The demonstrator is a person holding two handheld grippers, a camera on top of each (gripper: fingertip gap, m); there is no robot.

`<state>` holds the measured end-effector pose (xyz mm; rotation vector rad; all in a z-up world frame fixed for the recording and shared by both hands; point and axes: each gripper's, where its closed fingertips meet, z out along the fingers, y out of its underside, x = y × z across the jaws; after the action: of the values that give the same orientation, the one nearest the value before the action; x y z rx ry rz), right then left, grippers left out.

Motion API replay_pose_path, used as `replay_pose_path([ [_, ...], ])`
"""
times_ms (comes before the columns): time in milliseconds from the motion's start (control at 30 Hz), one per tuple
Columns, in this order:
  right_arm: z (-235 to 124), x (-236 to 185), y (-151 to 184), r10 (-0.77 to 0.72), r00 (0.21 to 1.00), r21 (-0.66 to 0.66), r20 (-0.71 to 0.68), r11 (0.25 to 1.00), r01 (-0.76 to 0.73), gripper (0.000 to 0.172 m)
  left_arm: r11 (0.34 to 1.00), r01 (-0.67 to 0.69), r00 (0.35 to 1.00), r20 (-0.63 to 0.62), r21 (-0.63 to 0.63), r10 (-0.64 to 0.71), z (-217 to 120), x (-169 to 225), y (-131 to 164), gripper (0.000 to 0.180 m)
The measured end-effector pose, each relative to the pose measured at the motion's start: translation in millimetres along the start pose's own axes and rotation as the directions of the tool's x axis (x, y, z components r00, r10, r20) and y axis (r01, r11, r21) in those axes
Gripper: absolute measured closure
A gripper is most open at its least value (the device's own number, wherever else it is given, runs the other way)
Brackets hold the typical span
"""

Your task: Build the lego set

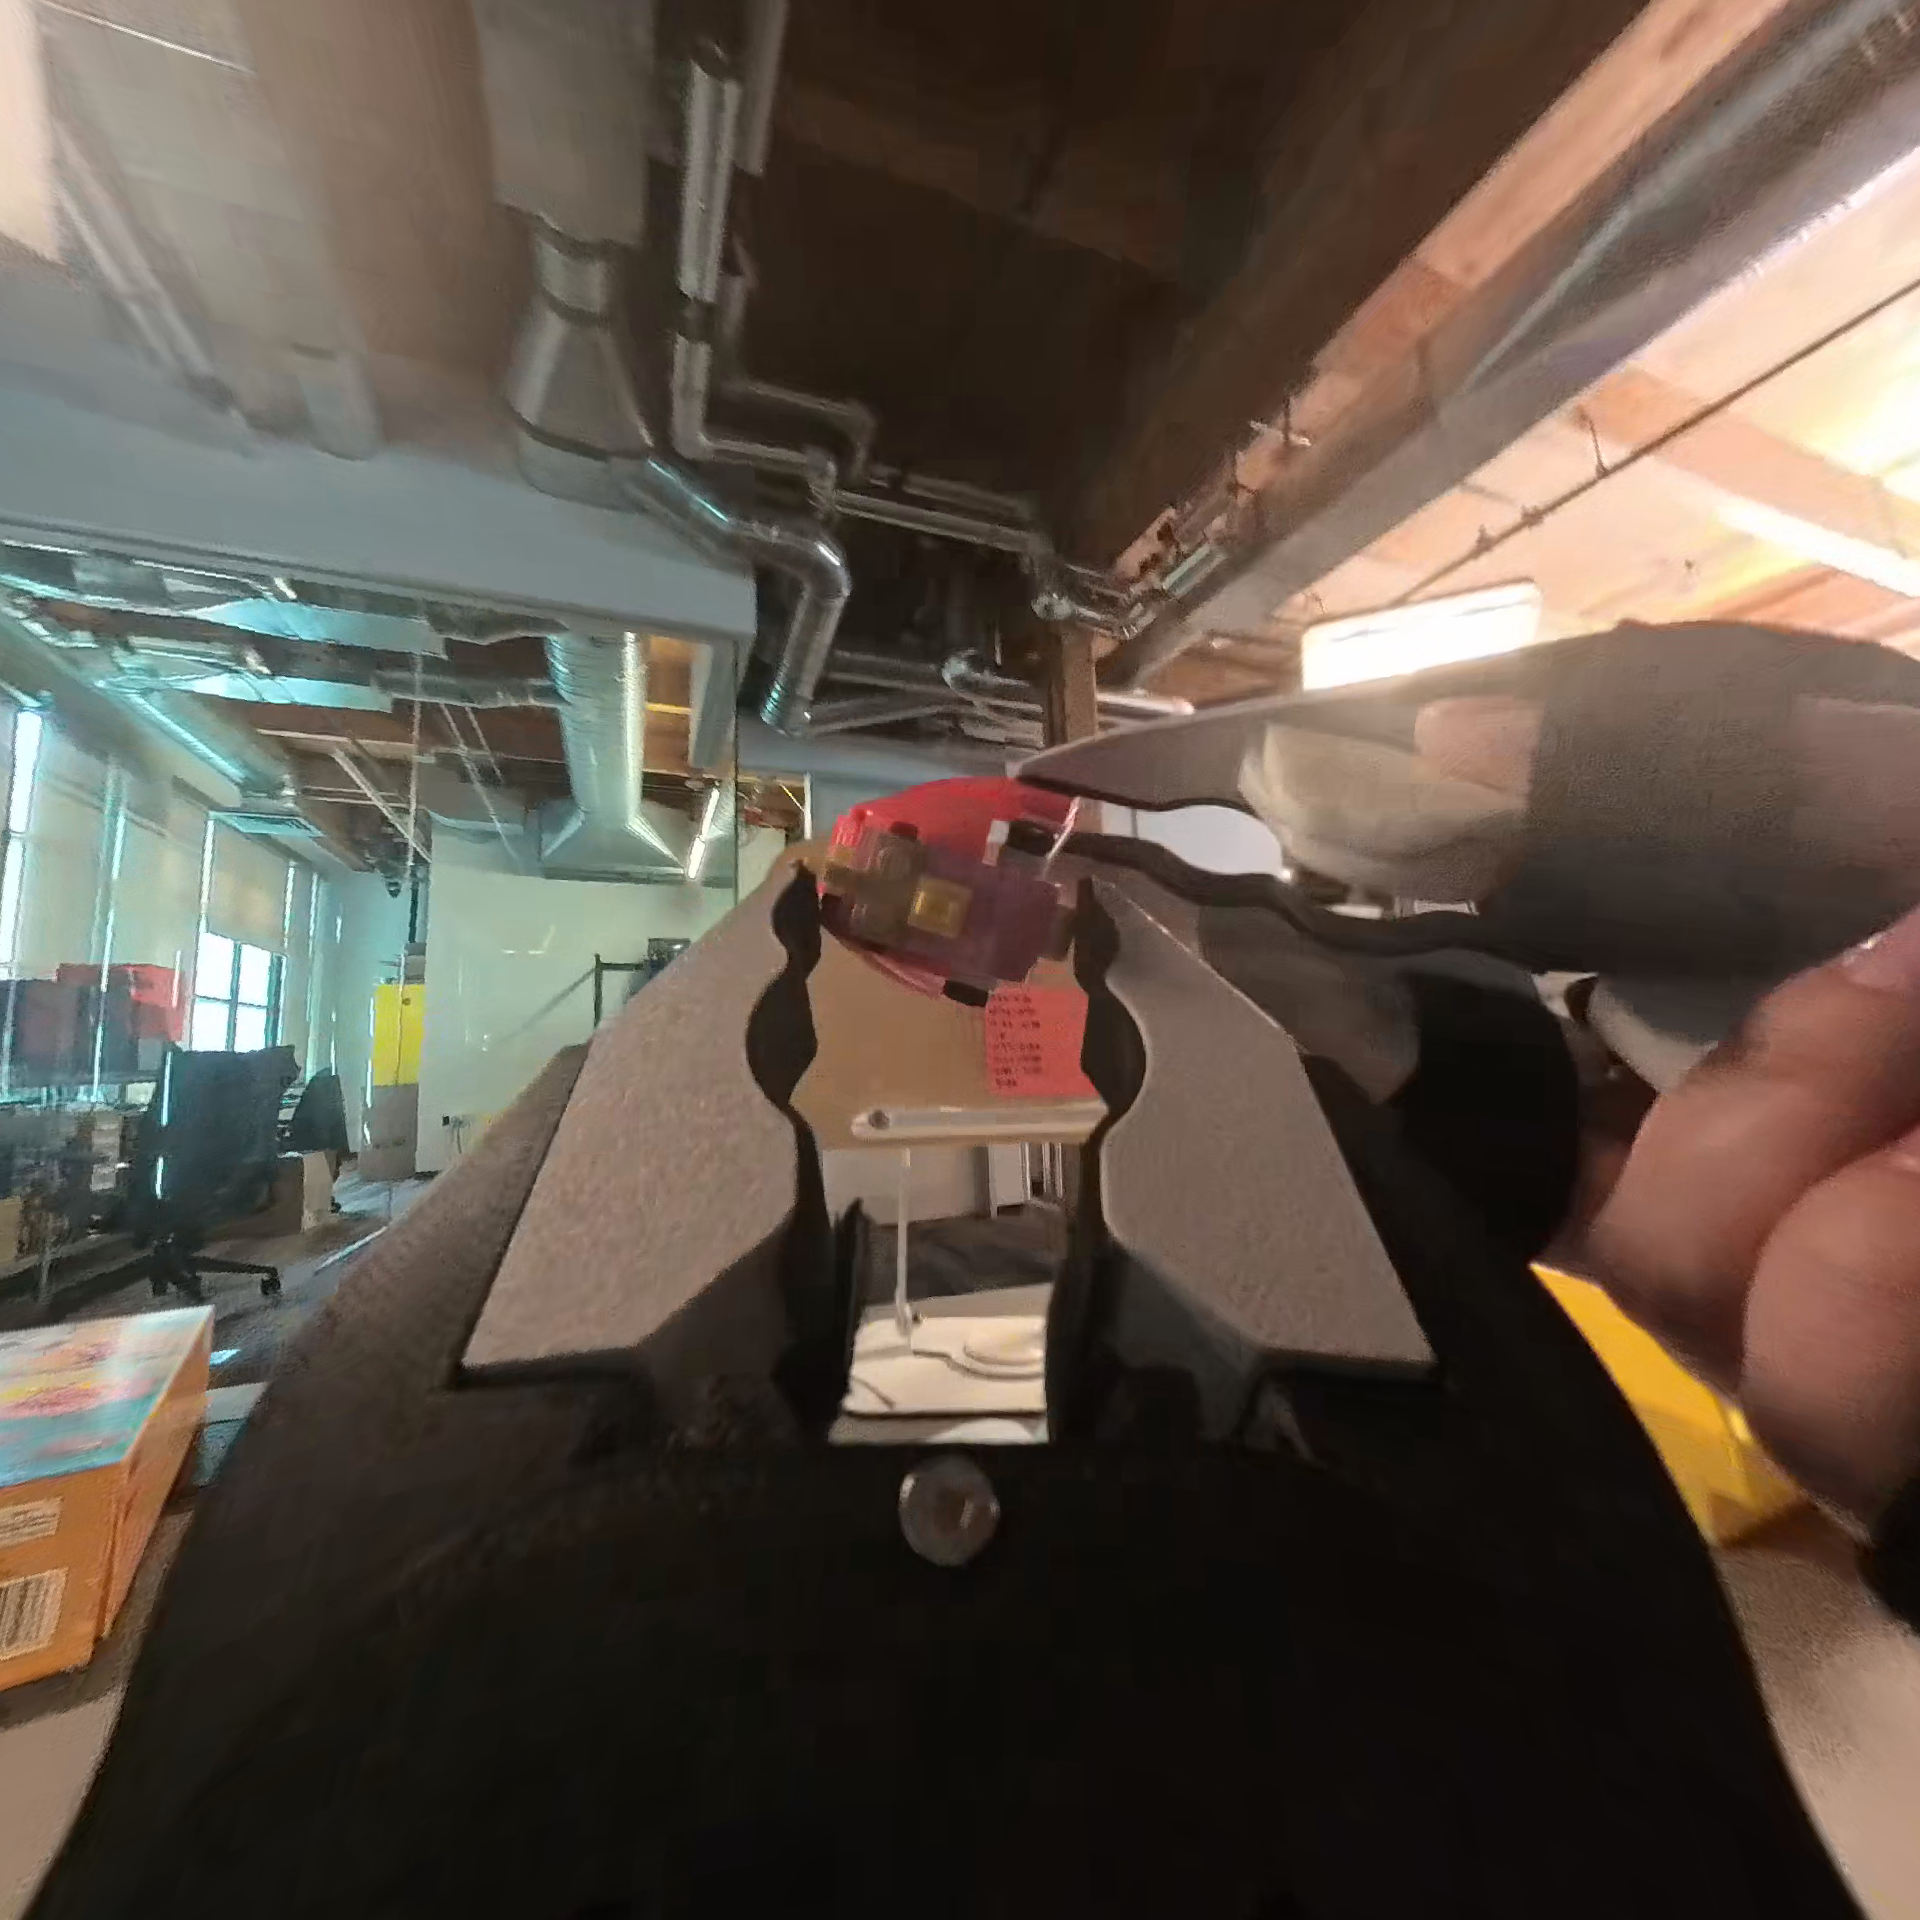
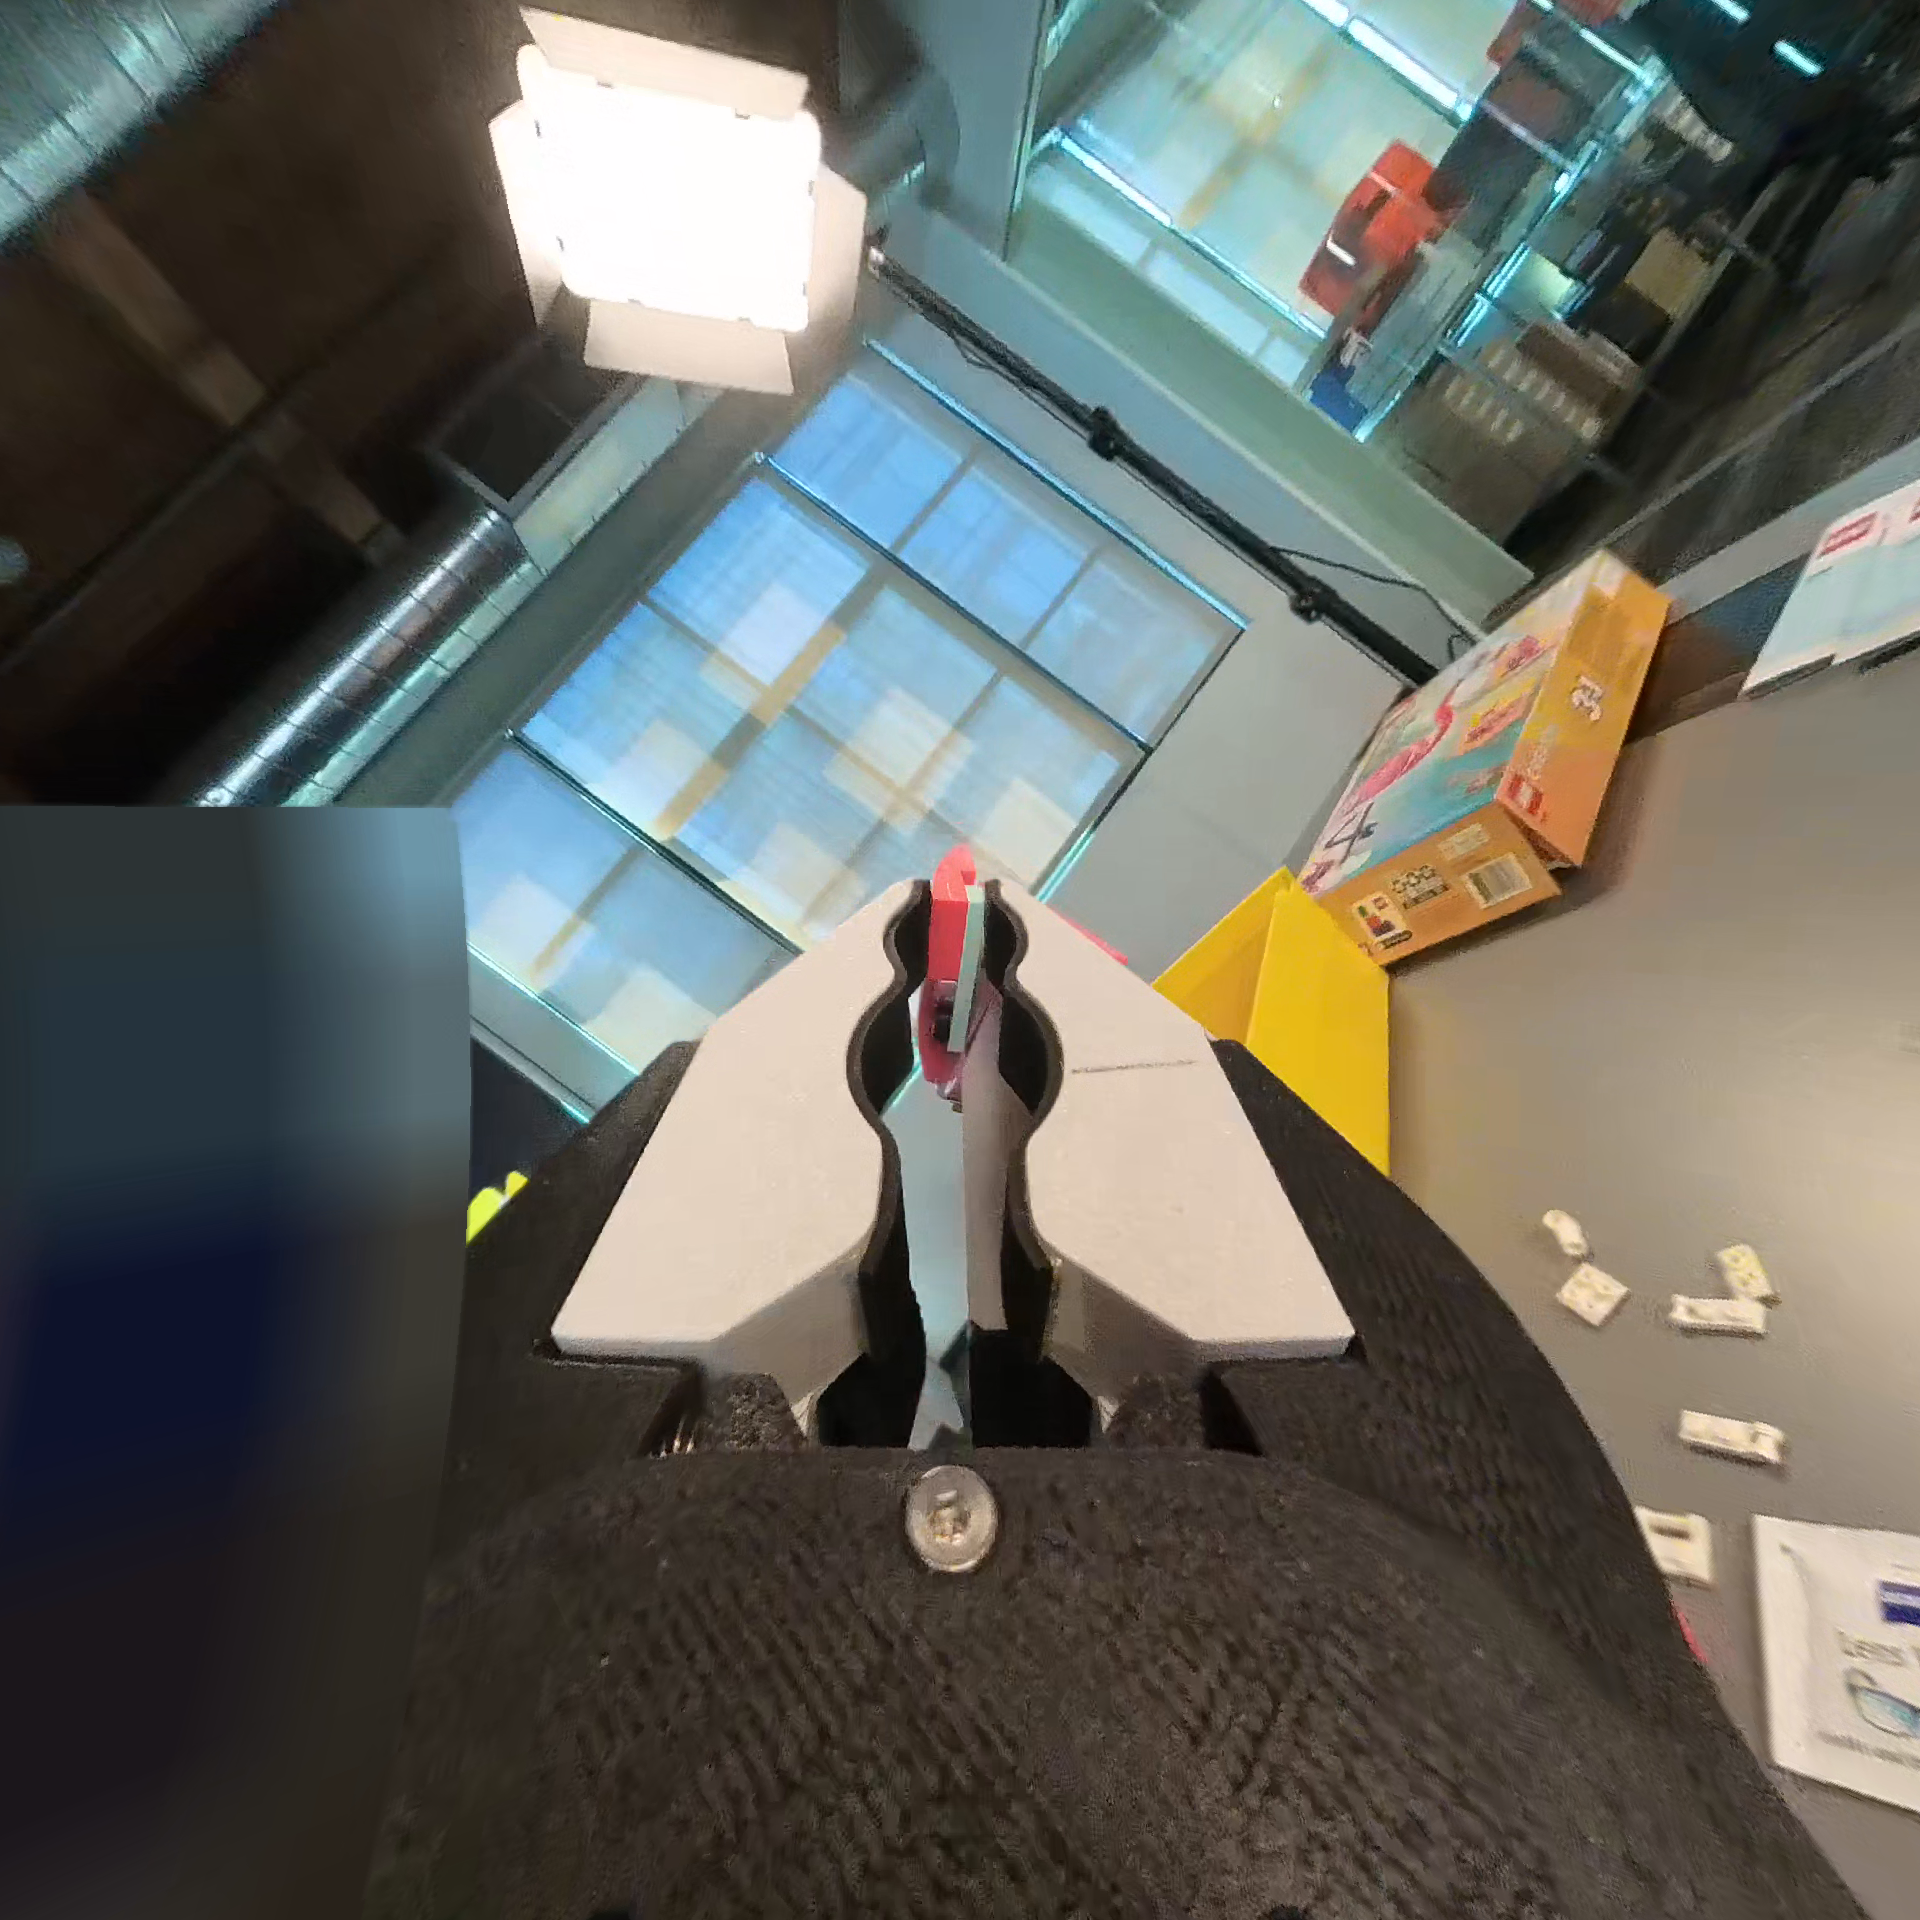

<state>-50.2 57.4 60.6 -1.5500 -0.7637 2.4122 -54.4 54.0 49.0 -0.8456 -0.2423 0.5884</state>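
We clamped our left gripper [image 1: 940, 904] on a pink brick model [image 1: 935, 883]; our right gripper [image 2: 961, 914] pinched its red plate [image 2: 948, 914].

— How is the light treating you in the left wrist view?

— You are getting strong daylight pouring in from the upper right, blowing the ceiling beams [image 1: 1714, 436] out to white; the ducts [image 1: 727, 499] are smearing with motion blur; the hand [image 1: 1766, 1226] at the right edge is sitting out of focus.

— And the right wrist view?

— You are facing a lamp panel [image 2: 665, 197] that is glaring hard and losing all detail; the window [image 2: 831, 707] is glowing blue and soft; the tabletop [image 2: 1662, 1039] is staying evenly lit; straight lines are bending toward the edges; a blurred patch is covering the left side.
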Motion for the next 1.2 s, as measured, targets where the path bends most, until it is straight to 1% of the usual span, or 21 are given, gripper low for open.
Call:
replay_pose_path([
  [200,22,-13,16,-0.02,0.999,-0.081,-0.033,0.997,0.018,0.163,0.998,0.04,0.997,0.064,0.049,-0.044,-5,-25,-16,0.132],
  [333,28,-15,21,-0.044,0.998,-0.104,-0.052,0.994,0.039,0.163,0.997,0.057,0.995,0.076,0.05,-0.06,-6,-30,-16,0.132],
  [500,28,-22,24,-0.042,0.999,-0.156,-0.035,0.987,0.036,0.163,0.997,0.053,0.996,0.067,0.058,-0.057,-7,-30,-18,0.132],
  [633,28,-21,25,-0.101,0.993,-0.184,-0.058,0.979,0.088,0.164,0.997,0.052,0.997,0.055,0.064,-0.056,-7,-27,-19,0.132],
  [833,25,-16,26,-0.124,0.989,-0.217,-0.076,0.97,0.105,0.163,0.996,0.063,0.997,0.043,0.061,-0.065,-6,-25,-18,0.132],
  [1100,24,-11,24,-0.188,0.974,-0.222,-0.124,0.962,0.157,0.162,0.996,0.086,0.995,0.042,0.038,-0.088,-5,-24,-13,0.132],
  [1200,24,-9,23,-0.199,0.97,-0.222,-0.138,0.961,0.165,0.158,0.996,0.09,0.995,0.041,0.02,-0.091,-5,-24,-9,0.132],
])
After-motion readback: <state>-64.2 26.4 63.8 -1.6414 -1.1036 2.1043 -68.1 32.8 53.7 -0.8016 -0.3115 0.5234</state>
